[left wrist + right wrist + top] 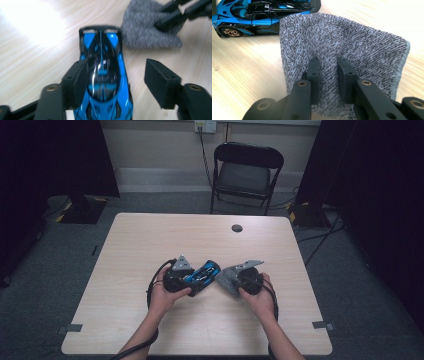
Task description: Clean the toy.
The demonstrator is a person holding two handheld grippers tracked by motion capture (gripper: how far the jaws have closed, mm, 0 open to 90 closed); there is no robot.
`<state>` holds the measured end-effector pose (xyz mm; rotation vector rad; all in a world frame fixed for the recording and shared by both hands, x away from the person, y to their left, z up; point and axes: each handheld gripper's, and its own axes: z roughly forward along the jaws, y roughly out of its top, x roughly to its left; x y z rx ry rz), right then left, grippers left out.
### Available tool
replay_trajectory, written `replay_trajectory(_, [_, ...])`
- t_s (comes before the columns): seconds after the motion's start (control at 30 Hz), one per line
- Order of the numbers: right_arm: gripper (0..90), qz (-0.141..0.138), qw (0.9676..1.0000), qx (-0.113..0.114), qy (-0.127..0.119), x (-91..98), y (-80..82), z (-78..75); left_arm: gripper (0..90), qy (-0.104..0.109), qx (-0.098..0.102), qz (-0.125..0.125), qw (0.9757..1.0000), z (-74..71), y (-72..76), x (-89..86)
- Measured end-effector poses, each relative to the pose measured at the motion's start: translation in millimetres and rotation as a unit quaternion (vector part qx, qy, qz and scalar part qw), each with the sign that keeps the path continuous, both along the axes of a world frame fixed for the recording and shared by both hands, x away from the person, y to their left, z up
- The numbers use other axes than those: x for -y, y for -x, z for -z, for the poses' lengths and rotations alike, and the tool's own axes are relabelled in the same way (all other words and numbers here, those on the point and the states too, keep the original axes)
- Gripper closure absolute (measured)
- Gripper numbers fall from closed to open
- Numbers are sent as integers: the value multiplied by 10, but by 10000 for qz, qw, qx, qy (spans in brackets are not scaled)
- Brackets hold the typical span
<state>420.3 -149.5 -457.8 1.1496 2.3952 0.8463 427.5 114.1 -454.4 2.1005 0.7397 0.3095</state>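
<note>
Black grippers [192, 281] w/ brass screws, grey plates, black cables.

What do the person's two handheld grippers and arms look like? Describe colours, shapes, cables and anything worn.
Both are black. The left gripper has blocky, flat-faced jaws with brass-coloured pivot screws; the right gripper matches. In the high view each carries a grey three-cornered plate on top, and a black cable loops back along the forearm. The forearms are bare, with no sleeves or gloves visible.

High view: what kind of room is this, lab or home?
Likely a lab or recording room, not a home: a lone wooden table on grey carpet, black curtains along both sides, a folding chair at the wall, and cables on the floor.
</note>
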Motion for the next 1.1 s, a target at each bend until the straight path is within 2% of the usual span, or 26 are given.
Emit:
replay_trajectory(0.03, [741, -14, 10000, -10, -7, 0, -3, 2, 398, -103, 63, -4, 9999, -9, -30, 16])
replay_trajectory(0.07, [740, -17, 10000, -14, -10, 0, -5, 4, 399, -101, -12, -1, 9999, -1, -50, 45])
replay_trajectory(0.17, [740, -27, 10000, -31, -16, 3, -11, 13, 449, -202, -7, -35, 9998, 25, -104, 92])
replay_trajectory(0.23, [740, -18, 10000, -42, -22, 7, -14, 15, 474, -148, 1, -84, 9999, 44, -148, 94])
replay_trajectory(0.33, [740, -22, 10000, -50, -14, 8, -19, 24, 474, -104, -80, -132, 9998, 76, -175, 124])
replay_trajectory(0.4, [740, -25, 10000, -51, -13, 4, -21, 30, 467, -206, -89, -168, 9996, 96, -196, 143])
replay_trajectory(0.47, [739, -22, 10000, -57, -8, 0, -21, 41, 467, -194, -127, -204, 9995, 122, -209, 167])
replay_trajectory(0.53, [739, -29, 10000, -67, -9, -4, -19, 51, 467, -341, -73, -255, 9991, 146, -225, 172])
replay_trajectory(0.57, [739, -39, 10000, -62, -2, -6, -19, 55, 467, -300, -139, -255, 9991, 168, -228, 182])
replay_trajectory(0.6, [739, -43, 10000, -66, 0, -7, -18, 57, 466, -345, -160, -248, 9990, 182, -230, 179])
replay_trajectory(0.67, [739, -50, 10000, -66, 1, -6, -18, 58, 465, -293, -100, -261, 9992, 206, -229, 180])
replay_trajectory(0.83, [739, -62, 10000, -63, 17, -5, -20, 64, 472, -313, -37, -235, 9992, 218, -220, 171])
replay_trajectory(0.9, [739, -30, 10000, -47, 71, -10, -16, 65, 471, -261, -3, -242, 9994, 233, -205, 177])
replay_trajectory(1.03, [739, 134, 9996, 12, 230, -5, -12, 58, 468, -321, 69, -228, 9992, 239, -192, 173])
replay_trajectory(1.1, [739, 135, 9997, 3, 226, -6, -13, 63, 463, -329, 115, -233, 9991, 243, -187, 185])
